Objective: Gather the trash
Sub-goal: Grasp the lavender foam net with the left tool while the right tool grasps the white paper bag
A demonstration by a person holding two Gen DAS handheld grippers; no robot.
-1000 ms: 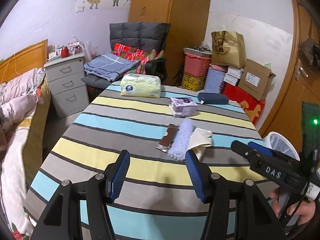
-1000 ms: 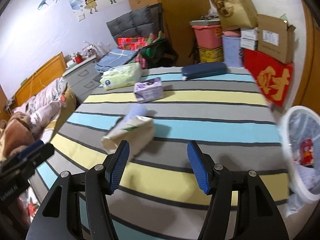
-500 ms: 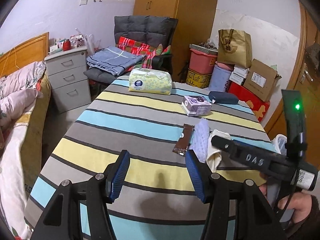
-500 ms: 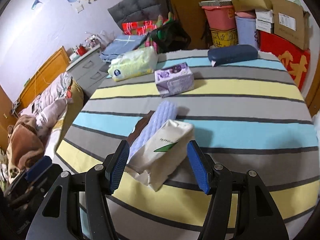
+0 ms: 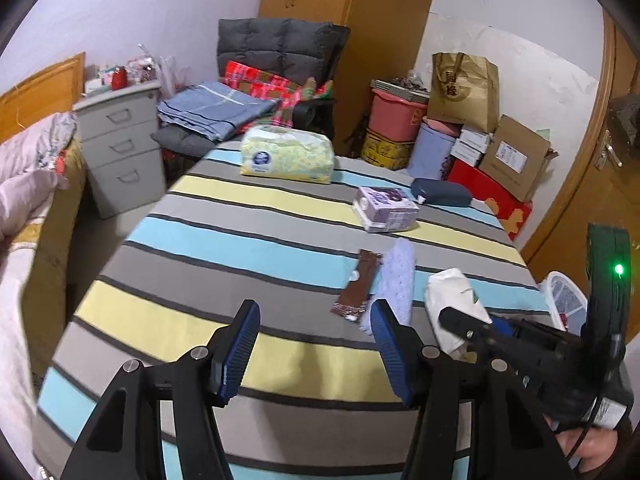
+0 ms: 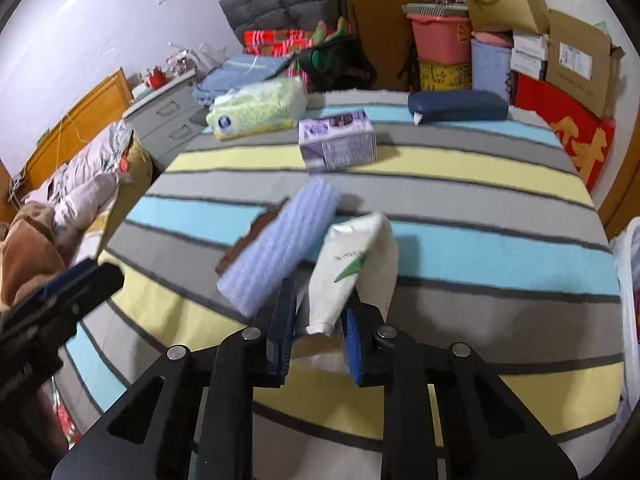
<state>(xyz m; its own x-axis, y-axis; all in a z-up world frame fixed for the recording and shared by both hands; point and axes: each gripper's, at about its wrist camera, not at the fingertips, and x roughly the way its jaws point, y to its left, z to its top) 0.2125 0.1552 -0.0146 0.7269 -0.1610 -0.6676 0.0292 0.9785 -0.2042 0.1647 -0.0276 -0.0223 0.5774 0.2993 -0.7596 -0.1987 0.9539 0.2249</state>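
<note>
- A bedroom with a bed [image 5: 28, 216] at the left, a grey drawer unit [image 5: 120, 148] and stacked boxes [image 5: 516, 160] by the far wall; in the middle stands a worktop [image 5: 240, 248] under a striped cloth.
- On the worktop lie a yellow tissue pack [image 5: 288, 154], a purple carton [image 5: 386, 209], a dark blue case [image 5: 440, 197], a brown wrapper [image 5: 358, 286] and a lilac roll [image 5: 394, 280] just beside it.
- The right tongs [image 6: 318, 332] are closed on a white pouch [image 6: 352, 264]; its near end is pinched between the blue pads, near the front edge of the worktop, and it touches the lilac roll.
- The left tongs [image 5: 314, 346] are open wide, holding nothing, above the near stripes.
- A white bin [image 5: 564, 300] stands at the right of the worktop.
</note>
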